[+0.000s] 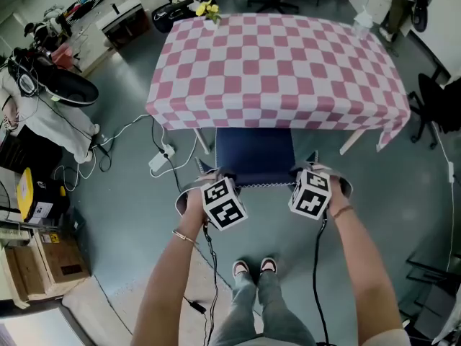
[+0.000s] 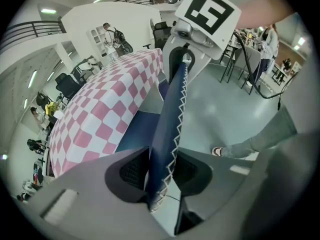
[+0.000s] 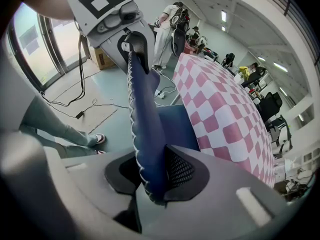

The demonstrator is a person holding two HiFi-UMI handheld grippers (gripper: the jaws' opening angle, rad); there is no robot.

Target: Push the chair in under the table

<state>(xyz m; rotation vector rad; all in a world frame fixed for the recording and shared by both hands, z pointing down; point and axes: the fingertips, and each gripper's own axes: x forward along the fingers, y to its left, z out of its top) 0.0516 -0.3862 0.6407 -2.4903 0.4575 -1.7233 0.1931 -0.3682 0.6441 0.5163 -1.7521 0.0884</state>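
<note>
Your left gripper [image 2: 160, 170] and right gripper [image 3: 150, 170] each have their jaws clamped on the top edge of the blue chair [image 1: 253, 153], one near each end of its back. The seat sits partly under the table [image 1: 274, 63] with the pink-checked cloth.

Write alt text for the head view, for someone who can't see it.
A person's left gripper and right gripper grip the backrest of a blue chair, partly under a table draped in pink-and-white checks.
</note>
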